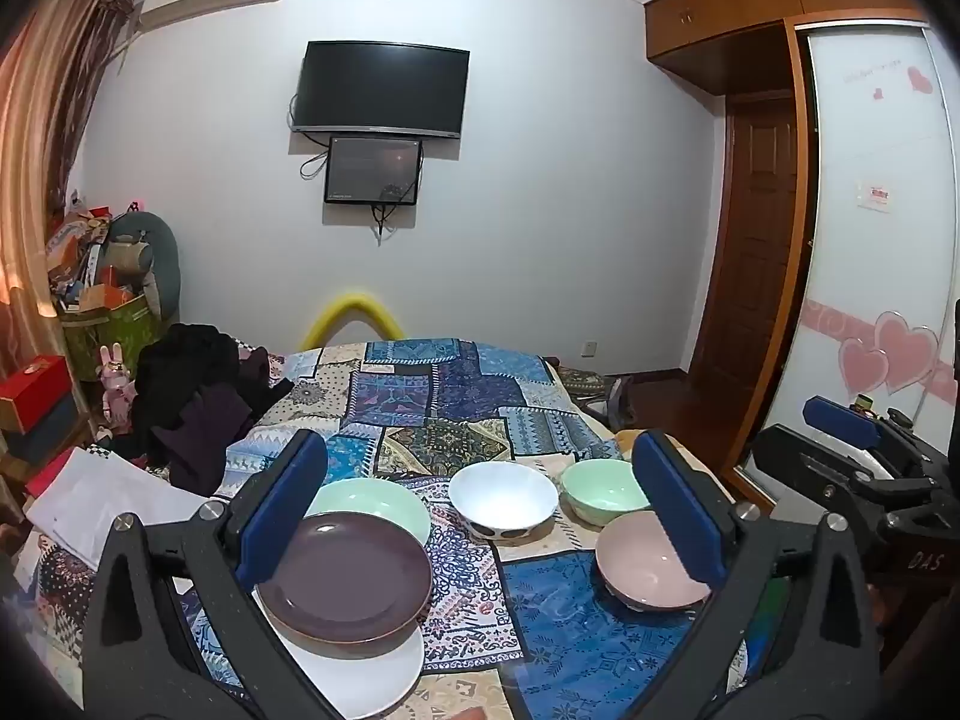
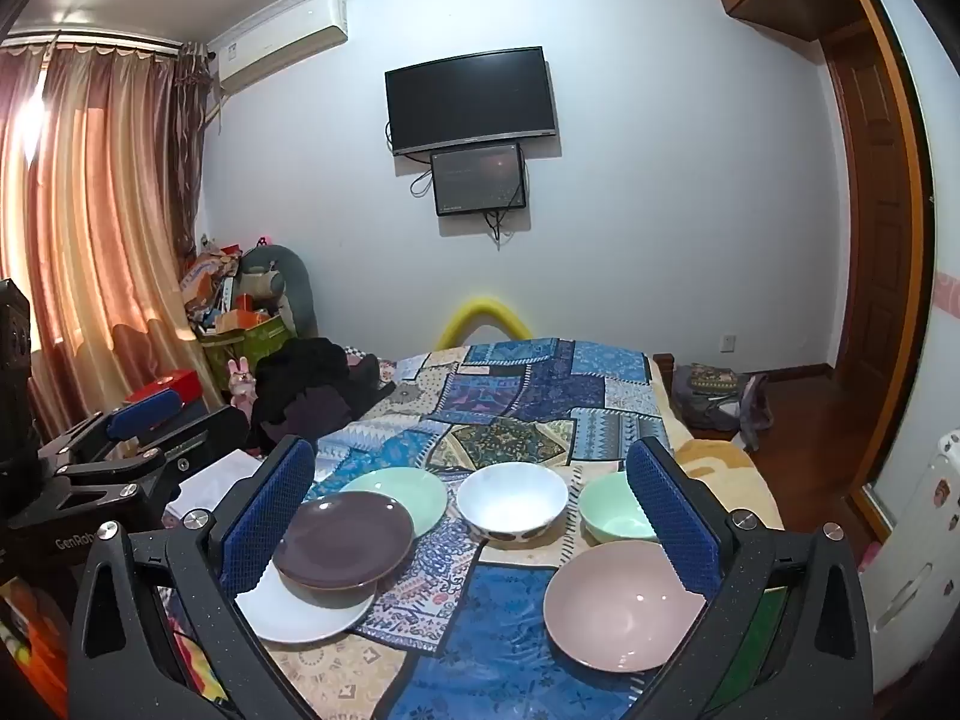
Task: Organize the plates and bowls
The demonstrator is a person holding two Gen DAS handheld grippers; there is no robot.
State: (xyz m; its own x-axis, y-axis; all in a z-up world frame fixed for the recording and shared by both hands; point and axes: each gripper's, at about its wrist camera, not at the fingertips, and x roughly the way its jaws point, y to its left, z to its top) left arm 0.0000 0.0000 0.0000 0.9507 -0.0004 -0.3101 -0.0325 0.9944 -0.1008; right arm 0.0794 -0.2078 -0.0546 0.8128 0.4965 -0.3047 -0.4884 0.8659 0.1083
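Hovering nearest: two hand-held grippers, black frames with blue ribbed pads. Left hand-held gripper (image 1: 480,504) standing spread to its widest, gripping nothing; right hand-held gripper (image 2: 471,507) likewise gaping wide, gripping nothing. Both tilting slightly down over the bed (image 2: 720,462).

Lying on the bed's patchwork cloth (image 2: 498,648), printed in blues, creams and dark greens: six round glossy dishes, three plates and three bowls.

Sitting nearest on the left, a stack of plates: a flat white plate (image 2: 300,618) at the bottom, a dark purple plate (image 2: 342,540) overlapping it on top, shallow with a raised rim. Peeking out just behind, touching or overlapped by the purple one, a pale green plate (image 2: 408,492).

Resting nearest on the right, a pink bowl (image 2: 624,606), wide and smooth, apart from the plates.

Sitting further back in the middle, a white bowl (image 2: 513,501) showing dark spots on its outer wall. Standing just beside it on the right, a smaller pale green bowl (image 2: 612,516), partly hidden behind the right pad.

Piling up further left on the bed, dark clothes (image 2: 312,390), soft and crumpled.

Hanging on the far white wall, two screens: a large black television (image 2: 471,99) and a smaller monitor (image 2: 478,180) directly beneath.
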